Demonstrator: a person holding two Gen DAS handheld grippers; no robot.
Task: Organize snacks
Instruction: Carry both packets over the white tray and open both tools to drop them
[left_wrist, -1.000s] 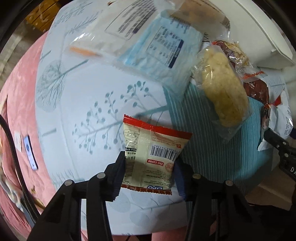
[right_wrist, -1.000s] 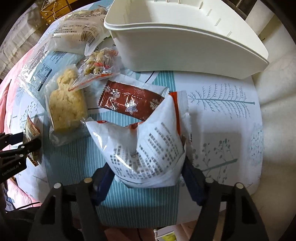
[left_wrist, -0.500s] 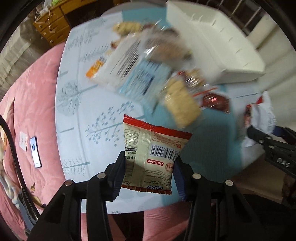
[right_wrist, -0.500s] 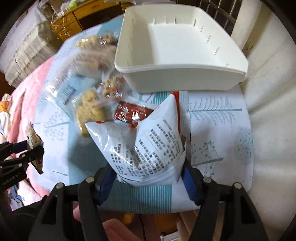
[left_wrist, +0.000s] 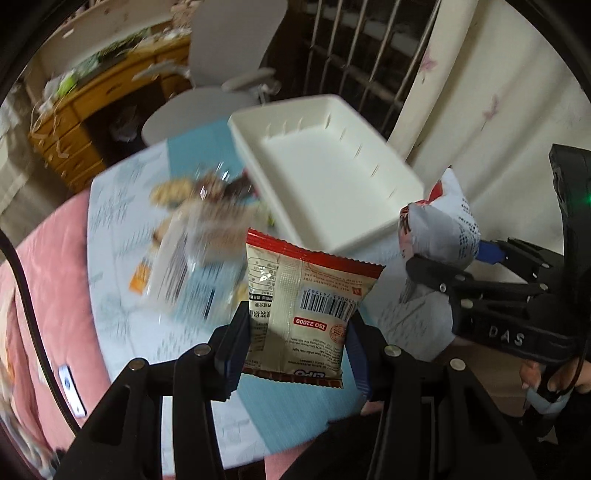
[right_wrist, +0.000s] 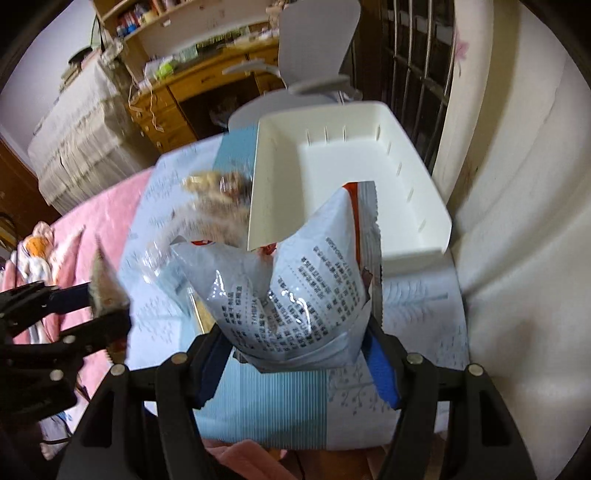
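Observation:
My left gripper (left_wrist: 298, 345) is shut on a small beige snack packet with a red top edge (left_wrist: 303, 302), held well above the table. The right gripper (right_wrist: 295, 354) is shut on a larger white bag printed with dark text (right_wrist: 295, 284), also lifted; that bag (left_wrist: 439, 229) and gripper show at the right of the left wrist view. An empty white plastic bin (right_wrist: 417, 192) (left_wrist: 332, 177) stands at the table's far right. Blurred snack packets (left_wrist: 195, 229) (right_wrist: 218, 199) lie left of the bin. The left gripper with its packet (right_wrist: 105, 284) appears at the left of the right wrist view.
The table wears a pale blue tree-print cloth (right_wrist: 413, 306) and stands against a cream wall (right_wrist: 517, 221). A pink bedspread (left_wrist: 48, 288) lies to the left, with a phone (left_wrist: 70, 387) on it. A grey chair (right_wrist: 314, 62) and wooden desk (right_wrist: 192, 88) stand beyond.
Both grippers have risen high above the table with their packets still held, and tilted up, so the bin's inside, the chair and the desk have come into view.

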